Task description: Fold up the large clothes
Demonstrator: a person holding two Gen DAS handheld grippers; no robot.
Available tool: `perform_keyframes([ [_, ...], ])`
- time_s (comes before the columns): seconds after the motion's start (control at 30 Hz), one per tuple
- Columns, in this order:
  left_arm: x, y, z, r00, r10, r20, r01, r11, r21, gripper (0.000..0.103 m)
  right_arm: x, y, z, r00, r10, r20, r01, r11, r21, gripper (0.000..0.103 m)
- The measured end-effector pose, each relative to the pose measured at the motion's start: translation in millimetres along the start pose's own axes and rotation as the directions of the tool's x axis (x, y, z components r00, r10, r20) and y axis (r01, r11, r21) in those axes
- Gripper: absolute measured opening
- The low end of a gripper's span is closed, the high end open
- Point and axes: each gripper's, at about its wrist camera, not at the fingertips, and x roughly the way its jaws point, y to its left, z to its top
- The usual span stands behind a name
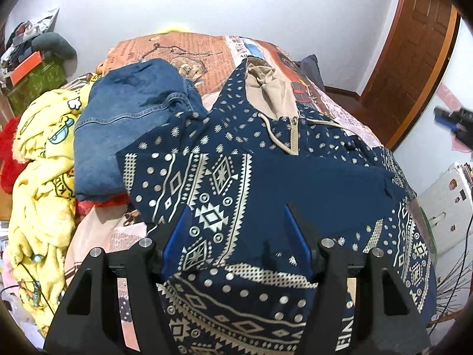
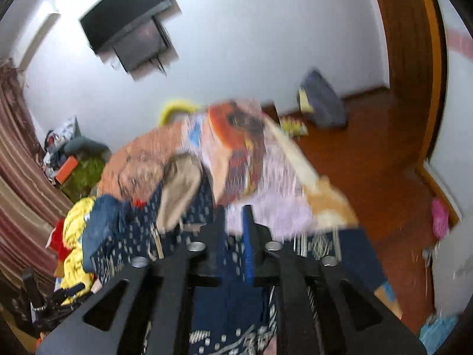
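White walls close off the room, with a brown wooden door (image 1: pixel 414 59) at the upper right of the left wrist view and a dark wall-mounted screen (image 2: pixel 127 23) at the upper left of the right wrist view. A bed (image 1: pixel 177 50) fills the middle, its cover printed like old newspaper in orange and pink tones. Spread over it lies the navy hooded garment (image 1: pixel 266 153), patterned with cream diamonds, dots and zigzags (its beige hood lining and a drawcord show toward the upper middle of the frame). One patterned sleeve is laid across the plain dark front. To its left sits a folded pile of blue denim (image 1: pixel 127 124), and further left a yellow cartoon-print blanket (image 1: pixel 41 177) slumps down the bed's side, with something red beside it. The left claw (image 1: pixel 236 230) hovers over the garment at the lower middle, its blue-padded fingers standing well apart with the fabric seen between them; the pads press on nothing, so it is open. The right wrist view is heavily blurred. There the right claw (image 2: pixel 235 230) shows its fingers only a narrow gap apart, above the navy cloth at the bottom of the frame; whether a fold is pinched between them I cannot tell.
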Motion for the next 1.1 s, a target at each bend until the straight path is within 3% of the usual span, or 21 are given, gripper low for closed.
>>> perform_keyframes([
  [0.03, 0, 1, -2, 1.0, 0.004, -0.003, -0.004, 1.0, 0.001, 0.063, 4, -9, -4, 1.0, -0.004, -0.023, 0.005, 1.0, 0.031, 0.044],
  [0.07, 0, 3, -3, 1.0, 0.007, -0.005, -0.007, 1.0, 0.0, 0.063, 7, -16, -9, 0.999, -0.011, -0.041, 0.014, 0.998, 0.066, 0.047],
  [0.2, 6, 5, -6, 1.0, 0.013, -0.024, -0.014, 1.0, -0.009, 0.063, 20, -77, -34, 0.99, -0.049, -0.13, 0.077, 0.972, 0.22, 0.047],
  [0.43, 29, -9, -6, 0.997, 0.005, -0.073, -0.006, 1.0, -0.013, 0.063, 38, -174, -78, 0.964, -0.084, -0.254, 0.189, 0.885, 0.425, 0.047],
  [0.67, 45, -30, -5, 0.995, -0.003, -0.1, 0.003, 1.0, 0.001, 0.063, 65, -217, -88, 0.97, 0.026, -0.241, 0.122, 0.807, 0.578, 0.05],
  [0.83, 49, -35, -6, 0.994, 0.013, -0.109, -0.012, 1.0, 0.014, 0.063, 87, -226, -78, 0.975, 0.01, -0.224, 0.135, 0.774, 0.619, 0.05],
  [0.9, 51, -34, -6, 0.993, 0.023, -0.114, -0.021, 1.0, 0.014, 0.063, 93, -224, -72, 0.974, -0.021, -0.224, 0.157, 0.779, 0.608, 0.044],
  [1.0, 52, -30, -7, 0.992, 0.033, -0.122, -0.032, 0.999, 0.009, 0.063, 90, -220, -64, 0.977, -0.063, -0.206, 0.175, 0.791, 0.587, 0.013],
  [1.1, 51, -25, -9, 0.992, 0.032, -0.119, -0.032, 0.999, -0.001, 0.063, 78, -209, -53, 0.982, -0.091, -0.165, 0.167, 0.823, 0.543, 0.008],
])
